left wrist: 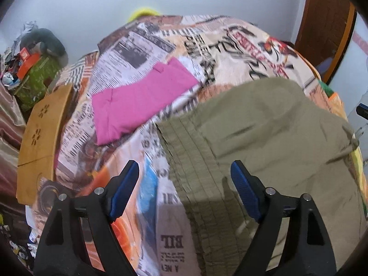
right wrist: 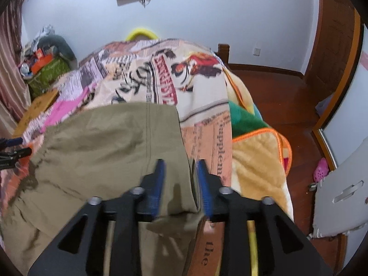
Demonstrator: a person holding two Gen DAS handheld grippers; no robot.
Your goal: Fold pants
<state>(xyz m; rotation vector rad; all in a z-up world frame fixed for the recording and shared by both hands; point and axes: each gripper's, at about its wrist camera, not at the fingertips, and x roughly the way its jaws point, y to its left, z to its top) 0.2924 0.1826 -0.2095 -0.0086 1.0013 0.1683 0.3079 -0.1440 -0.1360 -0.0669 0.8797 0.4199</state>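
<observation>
On the newspaper-print bedspread [left wrist: 147,53] against the pale wall, my olive-green cotton pants [left wrist: 264,126] lie creased; my left gripper [left wrist: 184,179] gapes empty, my right gripper [right wrist: 180,177] stands parted astride their edge.

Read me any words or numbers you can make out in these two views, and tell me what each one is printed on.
"supplem", cut off by a fold: on the newspaper-print bedspread, right wrist view.
"the": same bedspread, near the right tongs.
"BIL", upside down: bedspread, left wrist view.
Red headline and small columns: too blurred to read.
Olive pants, pink garment: no text.
</observation>
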